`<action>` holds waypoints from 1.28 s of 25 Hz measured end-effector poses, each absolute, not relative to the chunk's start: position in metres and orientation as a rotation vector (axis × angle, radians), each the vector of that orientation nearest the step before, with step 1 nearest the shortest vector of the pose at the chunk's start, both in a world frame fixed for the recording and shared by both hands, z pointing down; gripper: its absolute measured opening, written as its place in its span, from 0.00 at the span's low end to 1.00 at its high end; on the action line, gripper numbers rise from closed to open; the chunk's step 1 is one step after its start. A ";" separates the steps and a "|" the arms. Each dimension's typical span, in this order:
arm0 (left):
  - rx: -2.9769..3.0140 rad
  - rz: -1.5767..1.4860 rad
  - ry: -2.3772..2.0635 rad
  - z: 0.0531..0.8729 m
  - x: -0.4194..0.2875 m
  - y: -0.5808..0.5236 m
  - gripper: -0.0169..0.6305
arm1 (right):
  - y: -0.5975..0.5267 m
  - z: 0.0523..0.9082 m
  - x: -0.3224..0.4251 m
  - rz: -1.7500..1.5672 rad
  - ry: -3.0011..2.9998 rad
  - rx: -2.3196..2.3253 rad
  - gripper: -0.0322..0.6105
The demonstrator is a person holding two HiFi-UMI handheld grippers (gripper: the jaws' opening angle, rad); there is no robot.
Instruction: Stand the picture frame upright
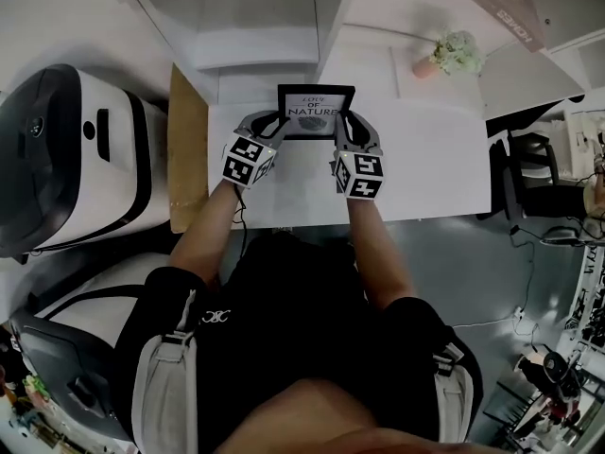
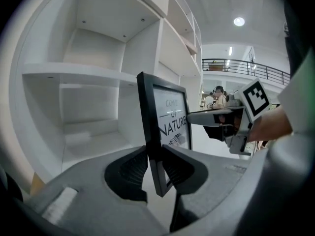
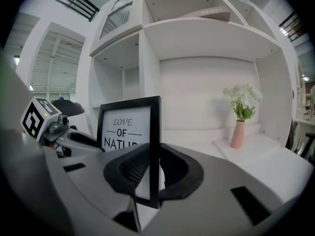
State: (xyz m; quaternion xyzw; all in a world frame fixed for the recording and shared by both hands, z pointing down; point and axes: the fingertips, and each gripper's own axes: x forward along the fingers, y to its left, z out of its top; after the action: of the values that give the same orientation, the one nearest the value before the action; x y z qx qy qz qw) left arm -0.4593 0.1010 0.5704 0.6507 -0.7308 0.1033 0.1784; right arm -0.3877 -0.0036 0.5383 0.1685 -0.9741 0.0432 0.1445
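A black picture frame (image 1: 316, 110) with a "LOVE OF NATURE" print stands upright on the white table (image 1: 425, 178), just in front of the shelf unit. My left gripper (image 1: 274, 123) is shut on its left edge, and my right gripper (image 1: 346, 125) is shut on its right edge. In the left gripper view the frame (image 2: 170, 127) shows edge-on between the pads of the left gripper (image 2: 155, 166), with the right gripper (image 2: 236, 117) beyond it. The right gripper view has the frame (image 3: 129, 124) clamped in the right gripper (image 3: 155, 168), and the left gripper (image 3: 64, 132) past its far side.
A pink vase of white flowers (image 1: 452, 57) stands at the back right (image 3: 240, 117). White shelf compartments (image 1: 246, 26) rise directly behind the frame. A wooden board (image 1: 187, 149) lines the table's left side, beside a large white-and-black machine (image 1: 76, 159).
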 end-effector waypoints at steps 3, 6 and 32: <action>1.836 0.301 -2.043 0.586 -0.466 0.095 0.18 | -0.009 0.554 -0.394 0.140 -2.789 0.500 0.16; 1.836 0.320 -2.024 0.596 -0.470 0.090 0.18 | -0.015 0.566 -0.397 0.153 -2.768 0.517 0.16; 1.660 0.215 -2.212 0.573 -0.501 0.095 0.21 | -0.031 0.555 -0.412 0.180 -2.830 0.453 0.17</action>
State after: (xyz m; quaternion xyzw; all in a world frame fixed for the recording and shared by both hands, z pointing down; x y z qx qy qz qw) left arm -0.5008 0.0952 0.5734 0.5884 -0.7839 0.0764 0.1827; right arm -0.4123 -0.0308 0.5549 0.1562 -0.9765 0.0623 0.1347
